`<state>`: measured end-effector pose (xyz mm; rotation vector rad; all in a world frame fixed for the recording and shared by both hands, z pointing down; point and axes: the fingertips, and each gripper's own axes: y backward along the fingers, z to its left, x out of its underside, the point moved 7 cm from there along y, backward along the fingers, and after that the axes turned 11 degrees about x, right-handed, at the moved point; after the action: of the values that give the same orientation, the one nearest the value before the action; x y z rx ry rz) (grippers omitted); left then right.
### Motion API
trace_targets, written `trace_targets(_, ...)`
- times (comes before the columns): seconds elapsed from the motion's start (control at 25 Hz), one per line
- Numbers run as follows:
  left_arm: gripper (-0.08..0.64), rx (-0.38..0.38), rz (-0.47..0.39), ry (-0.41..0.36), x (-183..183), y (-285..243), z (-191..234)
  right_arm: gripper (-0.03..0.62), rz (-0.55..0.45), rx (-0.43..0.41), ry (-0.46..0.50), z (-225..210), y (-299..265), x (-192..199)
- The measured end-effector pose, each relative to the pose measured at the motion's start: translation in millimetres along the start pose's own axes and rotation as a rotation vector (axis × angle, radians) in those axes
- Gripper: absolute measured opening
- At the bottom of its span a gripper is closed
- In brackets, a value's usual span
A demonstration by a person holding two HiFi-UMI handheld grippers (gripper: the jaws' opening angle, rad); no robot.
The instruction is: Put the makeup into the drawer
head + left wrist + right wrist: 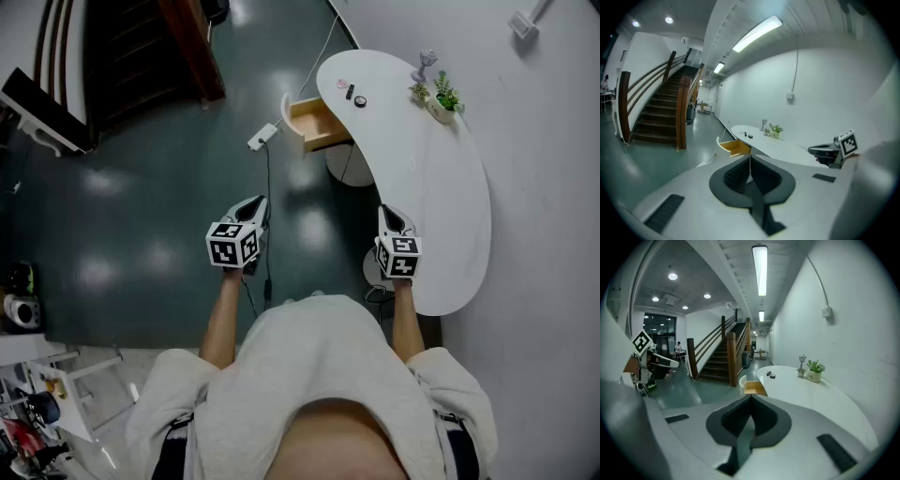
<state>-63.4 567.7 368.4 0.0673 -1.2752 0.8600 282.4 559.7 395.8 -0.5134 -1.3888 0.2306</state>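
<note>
The left tool (251, 208), jaws together and empty, hangs over open floor. The drawer (317, 124) stands open at the counter's (450, 206) far left edge. The makeup (354, 95) lies on that far end, well ahead of the 2 tools. The right tool (390, 216), also closed on nothing, is nearer, by the counter's near edge.

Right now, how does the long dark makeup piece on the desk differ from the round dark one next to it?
The long piece is a narrow stick; the round piece is a low disc. The long piece lies farther from the person, the round piece nearer. Both are dark and rest on the white desk by the open drawer.
</note>
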Motion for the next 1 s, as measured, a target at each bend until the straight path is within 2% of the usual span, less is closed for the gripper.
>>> trace_targets(0.32,0.014,-0.005,0.012,0.009,3,-2,1,-0.003,0.011,-0.006,0.006,2,-3,2)
trace_targets(0.48,0.014,-0.013,0.016,0.011,6,-4,0,-0.002,-0.032,-0.021,-0.033,0,-3,1)
trace_targets(0.52,0.014,-0.016,0.016,0.012,7,-4,-1,0.089,-0.043,-0.036,-0.042,0,-4,0)
trace_targets(0.56,0.014,-0.020,0.017,0.013,7,-5,-2,0.276,-0.050,-0.056,-0.048,1,-6,-1)
trace_targets(0.6,0.014,-0.024,0.018,0.013,7,-6,-3,0.312,-0.053,-0.074,-0.052,2,-7,-1)
trace_targets(0.64,0.014,-0.028,0.018,0.012,8,-7,-4,0.288,-0.054,-0.086,-0.055,2,-8,-1)
trace_targets(1.0,0.014,-0.052,0.016,0.017,13,-21,-20,0.269,-0.031,-0.100,-0.040,-10,-19,7)
